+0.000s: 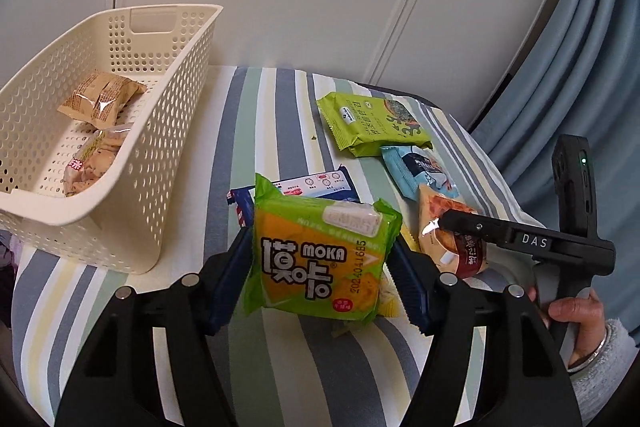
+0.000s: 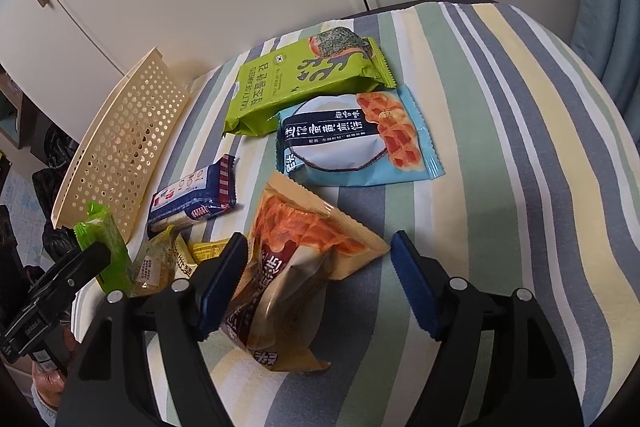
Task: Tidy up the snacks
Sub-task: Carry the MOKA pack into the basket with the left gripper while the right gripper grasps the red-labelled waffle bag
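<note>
My left gripper [image 1: 320,241] is shut on a green MOKA cracker packet [image 1: 320,259], with a pad pressed against each side, just right of the cream perforated basket [image 1: 160,147]. In the basket lie a brown snack packet [image 1: 100,99] and a clear biscuit packet [image 1: 96,155]. My right gripper [image 2: 320,243] stands open around a tan packet with an orange picture [image 2: 296,259]. Its left pad [image 2: 220,287] touches the packet, while the right pad is apart from it. The right wrist view shows the green packet [image 2: 104,247] at its left edge.
On the striped cloth [image 2: 500,147] lie a green seaweed packet [image 2: 304,87], a light blue waffle packet [image 2: 356,143], a dark blue packet [image 2: 192,199] and small yellow packets [image 2: 168,259]. White cupboard doors stand behind, a blue curtain [image 1: 560,67] at right. A hand [image 1: 572,311] holds the right gripper.
</note>
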`<move>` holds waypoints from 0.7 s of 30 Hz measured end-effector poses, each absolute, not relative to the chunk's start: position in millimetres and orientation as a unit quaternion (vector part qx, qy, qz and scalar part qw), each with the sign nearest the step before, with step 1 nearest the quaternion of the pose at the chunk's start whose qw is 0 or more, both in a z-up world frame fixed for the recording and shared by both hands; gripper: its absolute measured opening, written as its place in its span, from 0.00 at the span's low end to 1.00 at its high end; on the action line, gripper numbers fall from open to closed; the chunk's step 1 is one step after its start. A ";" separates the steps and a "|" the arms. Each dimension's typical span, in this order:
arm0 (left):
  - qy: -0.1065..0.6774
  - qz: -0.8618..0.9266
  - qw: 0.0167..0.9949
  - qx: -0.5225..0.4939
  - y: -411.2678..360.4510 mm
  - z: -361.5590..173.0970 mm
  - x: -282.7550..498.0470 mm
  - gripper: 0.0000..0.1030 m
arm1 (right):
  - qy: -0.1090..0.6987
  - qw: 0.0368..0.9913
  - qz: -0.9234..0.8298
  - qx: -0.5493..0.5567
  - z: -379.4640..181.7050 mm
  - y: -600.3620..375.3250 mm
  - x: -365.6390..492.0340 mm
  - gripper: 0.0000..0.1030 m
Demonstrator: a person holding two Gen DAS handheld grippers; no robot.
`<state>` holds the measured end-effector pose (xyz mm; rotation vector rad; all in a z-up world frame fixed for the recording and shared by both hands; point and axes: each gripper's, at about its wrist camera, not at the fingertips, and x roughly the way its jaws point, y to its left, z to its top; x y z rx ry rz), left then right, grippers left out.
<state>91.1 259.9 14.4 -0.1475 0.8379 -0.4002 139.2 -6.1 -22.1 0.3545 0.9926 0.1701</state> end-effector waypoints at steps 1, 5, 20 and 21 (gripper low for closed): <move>0.405 -0.192 0.891 -0.069 259.1 14.6 90.3 0.66 | 0.479 0.858 0.080 0.165 -22.8 -4.5 140.1 0.78; 0.406 -0.190 0.891 -0.073 264.2 18.9 86.9 0.66 | 0.515 0.841 0.072 0.151 -24.2 3.1 142.0 0.83; 0.348 -0.179 0.916 -0.085 306.1 76.9 79.7 0.64 | 0.539 0.834 0.047 0.107 -26.4 51.5 149.5 0.53; 0.345 -0.175 0.918 -0.085 309.7 80.2 80.9 0.64 | 0.536 0.836 0.047 0.108 -26.1 50.4 149.7 0.52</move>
